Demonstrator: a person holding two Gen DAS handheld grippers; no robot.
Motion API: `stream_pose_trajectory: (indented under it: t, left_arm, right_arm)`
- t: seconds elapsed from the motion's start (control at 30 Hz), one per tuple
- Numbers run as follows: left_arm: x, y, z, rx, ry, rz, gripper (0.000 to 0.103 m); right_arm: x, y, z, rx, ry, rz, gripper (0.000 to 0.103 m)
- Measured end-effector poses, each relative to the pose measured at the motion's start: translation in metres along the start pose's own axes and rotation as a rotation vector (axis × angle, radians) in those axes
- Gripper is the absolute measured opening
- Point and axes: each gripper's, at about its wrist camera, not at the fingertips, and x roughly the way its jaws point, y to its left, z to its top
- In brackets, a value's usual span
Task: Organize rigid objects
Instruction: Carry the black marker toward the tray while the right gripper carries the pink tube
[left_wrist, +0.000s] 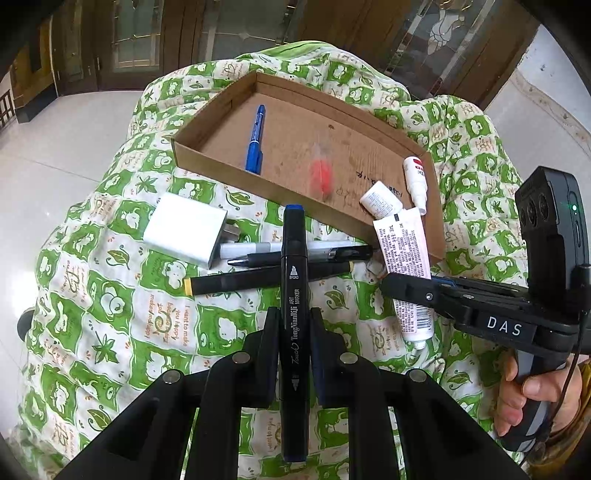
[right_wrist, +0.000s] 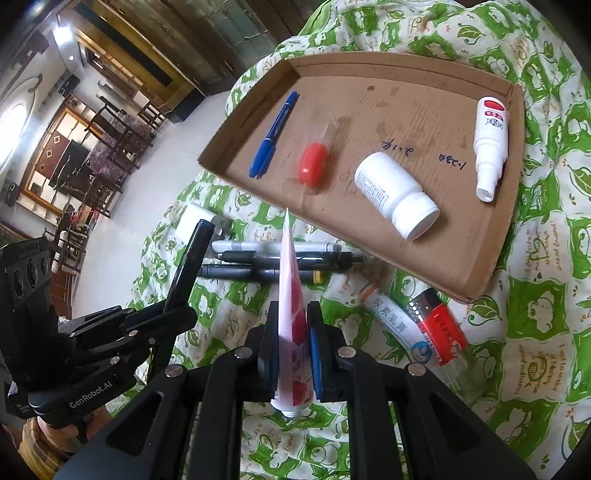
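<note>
My left gripper (left_wrist: 294, 325) is shut on a black art marker (left_wrist: 293, 280), held above the cloth just short of the cardboard tray (left_wrist: 221, 166). My right gripper (right_wrist: 291, 321) is shut on a pink and white tube (right_wrist: 290, 295), also near the tray's (right_wrist: 480, 273) front edge. The tube also shows in the left wrist view (left_wrist: 404, 251). In the tray lie a blue pen (right_wrist: 273, 134), a red object in clear wrap (right_wrist: 312, 162), a white pill bottle (right_wrist: 395, 194) and a white spray bottle (right_wrist: 489, 144).
On the green patterned cloth (left_wrist: 110, 295) lie a white charger (left_wrist: 184, 230), a black marker with a yellow end (left_wrist: 258, 282), a black pen (left_wrist: 303, 256) and a white pen (left_wrist: 243, 249). A white ointment tube (right_wrist: 397, 321) and a red-labelled bottle (right_wrist: 441, 328) lie by the tray's near corner.
</note>
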Motion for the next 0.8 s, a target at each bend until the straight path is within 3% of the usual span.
stream_pose_trajectory:
  t: [0.47,0.8]
  left_arm:
    - [-0.004,-0.001,0.013,-0.007,-0.045,0.007,0.014]
    - [-0.004,-0.004,0.039,0.005,-0.062,0.014,0.014]
  right_arm:
    - [-0.013,-0.001,0.002,0.02,-0.049,0.004,0.013]
    - [-0.043,-0.02,0.011,0.084,-0.161,0.003,0.013]
